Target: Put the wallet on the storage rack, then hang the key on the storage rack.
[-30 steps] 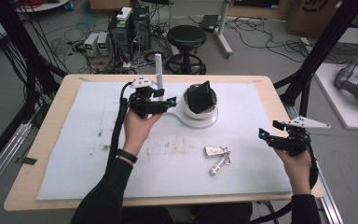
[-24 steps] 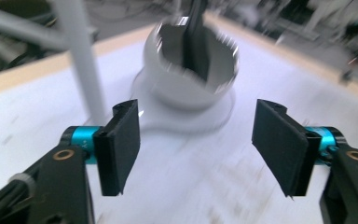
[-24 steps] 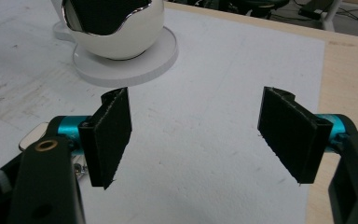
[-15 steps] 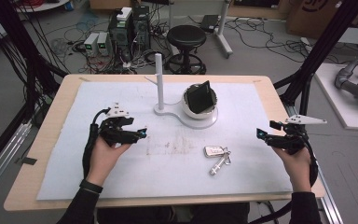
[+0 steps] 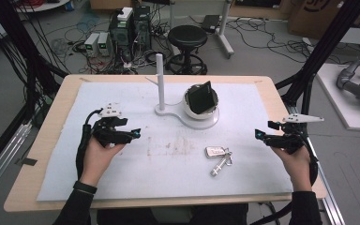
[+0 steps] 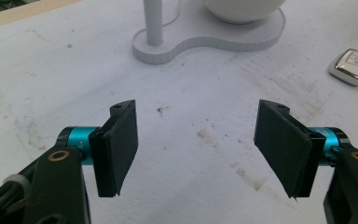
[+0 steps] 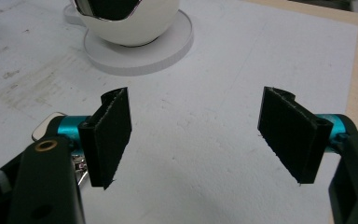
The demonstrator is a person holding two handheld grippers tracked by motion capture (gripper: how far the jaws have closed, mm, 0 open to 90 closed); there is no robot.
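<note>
The left gripper (image 5: pixel 132 135) hovers over the left part of the white mat (image 5: pixel 122 187), held in the person's left hand (image 5: pixel 98 154), well apart from everything else on the table (image 5: pixel 42 140). Its jaws stand wide, having just been opening, and nothing is between them; in the left gripper view the gripper (image 6: pixel 196 149) looks past bare, stained mat (image 6: pixel 51 70) toward the stand (image 6: pixel 205 44). The right gripper (image 5: pixel 258 136) hangs at the right edge of the mat, in the right hand (image 5: pixel 297 159), its jaws also wide with nothing between them; in the right gripper view the gripper (image 7: pixel 193 140) faces the bowl (image 7: pixel 135 23) across bare mat (image 7: pixel 261 46). The keys (image 5: pixel 218 157) lie flat on the mat near the middle, a little toward the near right, between the two grippers but closer to the right one, touching neither. In the left gripper view the fob (image 6: pixel 354 65) sits at the far right; in the right gripper view a corner of it (image 7: pixel 44 127) peeks out behind the left jaw. The white stand (image 5: pixel 187 117) sits at the far middle of the mat, with an upright post (image 5: pixel 159 79) on its left end and a bowl (image 5: pixel 201 105) on its right end. A dark flat thing (image 5: pixel 200 97) leans tilted inside the bowl.
</note>
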